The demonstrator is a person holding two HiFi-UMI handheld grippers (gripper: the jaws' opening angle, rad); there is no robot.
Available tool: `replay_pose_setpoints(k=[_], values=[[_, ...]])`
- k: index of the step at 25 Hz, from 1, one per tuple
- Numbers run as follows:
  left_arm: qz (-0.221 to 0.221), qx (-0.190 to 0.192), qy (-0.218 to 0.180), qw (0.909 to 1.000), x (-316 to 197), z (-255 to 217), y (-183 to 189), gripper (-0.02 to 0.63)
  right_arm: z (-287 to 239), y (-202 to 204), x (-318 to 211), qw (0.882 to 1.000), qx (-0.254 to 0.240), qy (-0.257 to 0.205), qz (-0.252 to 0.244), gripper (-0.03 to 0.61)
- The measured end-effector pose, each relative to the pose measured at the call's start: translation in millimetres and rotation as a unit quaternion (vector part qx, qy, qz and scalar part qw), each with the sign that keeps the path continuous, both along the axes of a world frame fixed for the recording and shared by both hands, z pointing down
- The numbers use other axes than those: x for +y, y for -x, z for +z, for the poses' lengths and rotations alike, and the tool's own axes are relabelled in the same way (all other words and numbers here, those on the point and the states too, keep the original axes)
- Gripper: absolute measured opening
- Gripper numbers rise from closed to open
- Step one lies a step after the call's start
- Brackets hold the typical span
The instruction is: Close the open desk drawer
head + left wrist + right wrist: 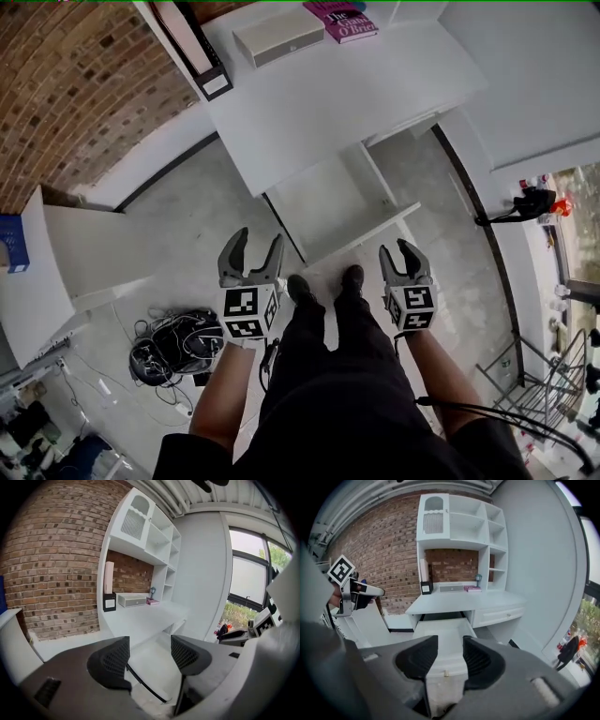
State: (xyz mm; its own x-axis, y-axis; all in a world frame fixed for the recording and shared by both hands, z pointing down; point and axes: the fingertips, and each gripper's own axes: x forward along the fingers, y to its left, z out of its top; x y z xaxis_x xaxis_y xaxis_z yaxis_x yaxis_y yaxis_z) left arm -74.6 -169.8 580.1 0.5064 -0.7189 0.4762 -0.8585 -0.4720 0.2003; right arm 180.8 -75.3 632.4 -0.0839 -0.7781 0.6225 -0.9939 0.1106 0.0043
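One white drawer (440, 629), seemingly fully open.

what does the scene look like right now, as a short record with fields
desk: white desk
drawer: white centre drawer pulled out, looks empty
knob: small gold-coloured knob on the drawer front, untouched
left gripper: jaws apart, nothing between them
right gripper: jaws apart, nothing between them, pointed at the drawer front
on desk: pink book, pale grey box
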Motion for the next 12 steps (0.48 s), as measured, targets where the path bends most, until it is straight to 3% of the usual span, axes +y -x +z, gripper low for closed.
replay_pose_setpoints(k=[4,12], values=[[0.006,-0.023,0.018,0.9995,-2,29,-11,0.27,52,1,-3,0.999,-0.019,0.038,-0.006,0.167],[0.011,-0.061,0.052,0.9967,13,72,-39,0.27,180,0,3,0.987,0.004,0.135,-0.087,0.169]])
